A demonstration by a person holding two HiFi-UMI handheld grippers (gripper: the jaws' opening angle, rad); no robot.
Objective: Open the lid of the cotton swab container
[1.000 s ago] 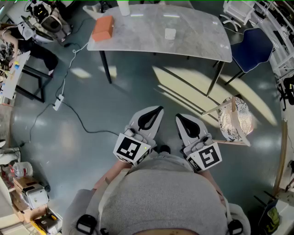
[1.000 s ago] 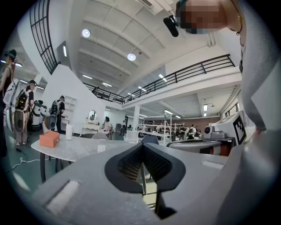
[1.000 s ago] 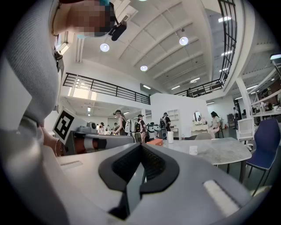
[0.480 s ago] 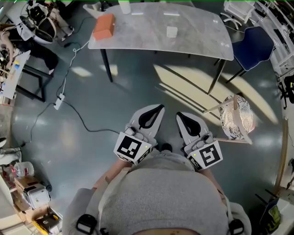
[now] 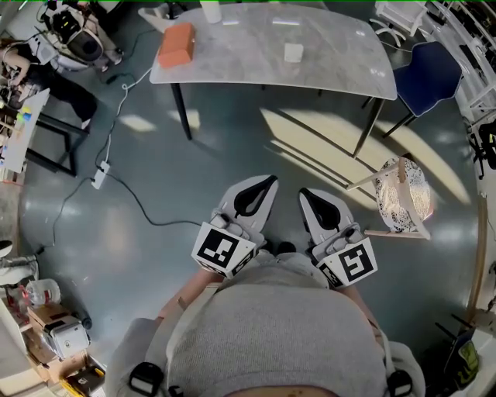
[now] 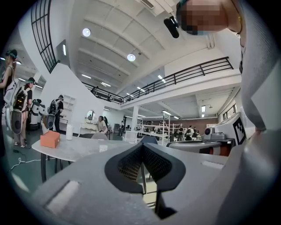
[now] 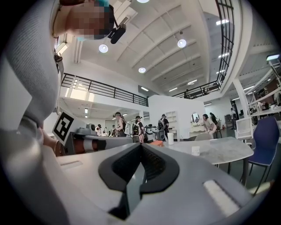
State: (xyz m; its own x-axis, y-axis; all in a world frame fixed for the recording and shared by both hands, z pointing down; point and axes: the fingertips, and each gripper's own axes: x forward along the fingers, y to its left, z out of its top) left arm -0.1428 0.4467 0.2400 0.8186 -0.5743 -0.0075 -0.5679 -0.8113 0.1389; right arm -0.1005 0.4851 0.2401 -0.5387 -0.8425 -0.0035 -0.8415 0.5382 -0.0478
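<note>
"Grey hall floor; bench [image 5: 232, 54] well ahead of you. Your swab container [image 5: 293, 53]?"

"Likely that one, right of bench centre — light, slick; pinch the lid rim. Left gripper [image 5: 268, 184], right gripper [image 5: 304, 194]: fingers [image 6: 128, 163] together, empty."

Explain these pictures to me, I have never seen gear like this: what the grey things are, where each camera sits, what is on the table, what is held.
No robot: a person holds a two-jaw tool in each hand, the left gripper and the right gripper. The top-down picture comes from a camera on the person's head, looking at the floor and a table ahead. The other two come from cameras riding on each gripper, looking along its jaws. On the table are an orange box, a small white container, possibly the cotton swab one, and a white cylinder at its far edge. Both grippers are shut and hold nothing.
</note>
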